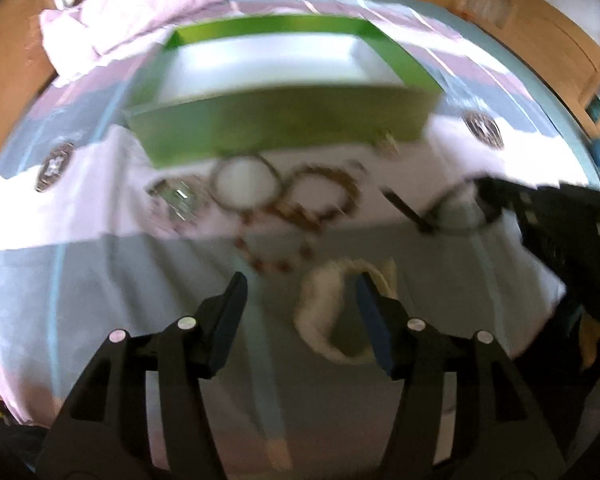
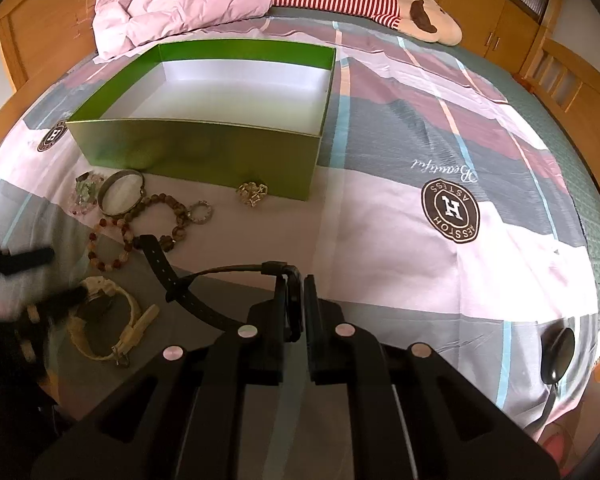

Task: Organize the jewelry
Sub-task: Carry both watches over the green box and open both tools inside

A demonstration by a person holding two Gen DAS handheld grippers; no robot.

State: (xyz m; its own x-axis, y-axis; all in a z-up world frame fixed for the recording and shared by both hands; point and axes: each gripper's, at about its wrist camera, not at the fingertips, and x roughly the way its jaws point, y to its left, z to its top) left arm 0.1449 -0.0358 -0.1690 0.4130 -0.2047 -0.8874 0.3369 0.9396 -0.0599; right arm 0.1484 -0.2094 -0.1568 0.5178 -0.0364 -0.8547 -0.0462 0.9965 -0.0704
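Observation:
My right gripper (image 2: 296, 284) is shut on the case of a black watch (image 2: 294, 308); its strap (image 2: 160, 258) trails left across the bed sheet. In the blurred left wrist view my left gripper (image 1: 300, 286) stands open just above the sheet. A cream watch (image 1: 324, 320) lies by its right finger, partly hidden behind it. The right wrist view shows one left finger (image 2: 66, 300) over that cream watch (image 2: 104, 320). Beaded bracelets (image 2: 160, 216), a metal bangle (image 2: 122, 192), a ring (image 2: 199, 212) and a gold brooch (image 2: 253, 194) lie before the open green box (image 2: 196, 148), whose white inside holds nothing.
All of this rests on a patterned bed sheet (image 2: 420, 128). A crumpled pink duvet (image 2: 180, 4) and a striped plush toy (image 2: 360, 0) lie beyond the box. A wooden bed frame (image 2: 572, 80) rings the bed. A black round object (image 2: 556, 352) sits at the right edge.

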